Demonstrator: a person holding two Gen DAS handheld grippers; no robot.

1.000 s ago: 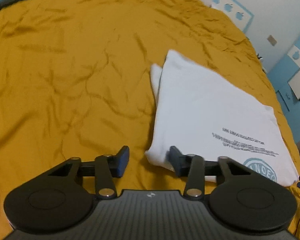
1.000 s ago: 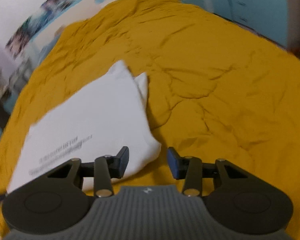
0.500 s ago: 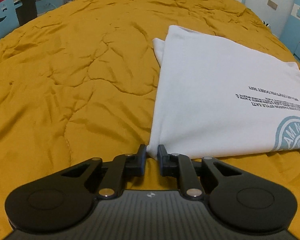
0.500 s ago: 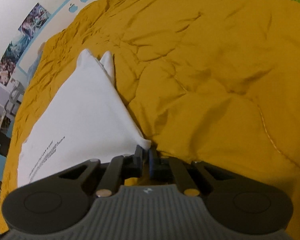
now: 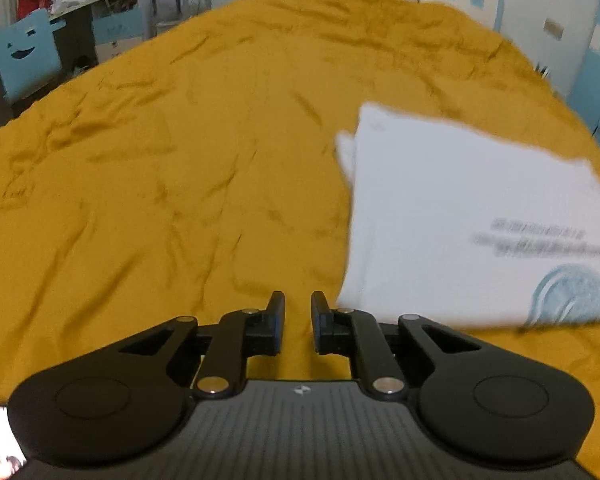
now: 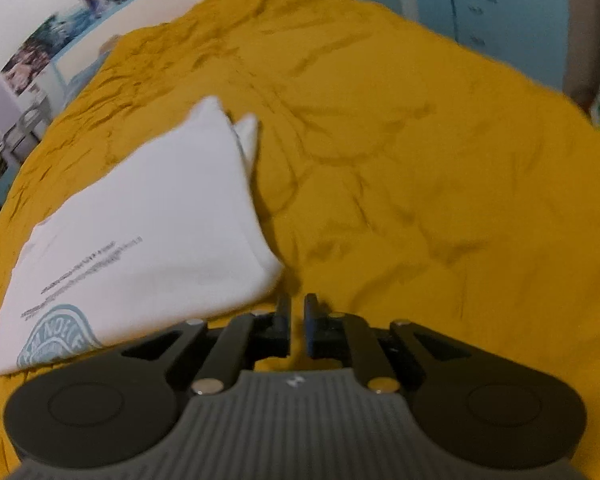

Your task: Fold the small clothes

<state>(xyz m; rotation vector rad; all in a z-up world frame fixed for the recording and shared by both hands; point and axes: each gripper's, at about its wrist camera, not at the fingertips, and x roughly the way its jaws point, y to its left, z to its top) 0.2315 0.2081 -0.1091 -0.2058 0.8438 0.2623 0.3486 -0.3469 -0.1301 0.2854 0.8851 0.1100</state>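
Note:
A folded white T-shirt [image 5: 452, 216] with grey text and a teal round logo lies flat on the yellow bedspread [image 5: 160, 184]. It also shows in the right wrist view [image 6: 148, 216]. My left gripper [image 5: 298, 312] hovers just left of the shirt's near corner, its jaws a narrow gap apart and empty. My right gripper [image 6: 296, 312] hovers just right of the shirt's other near corner, jaws nearly together with nothing between them. Both views are motion-blurred.
The wrinkled yellow bedspread [image 6: 420, 160] fills both views. A blue chair [image 5: 24, 52] and cluttered shelves stand beyond the bed's far left edge. Blue drawers [image 6: 472, 4] and a wall stand behind the bed in the right wrist view.
Both grippers closed onto the shirt's near corners half a second ago. Now both have let go and lifted away sideways; the shirt lies flat.

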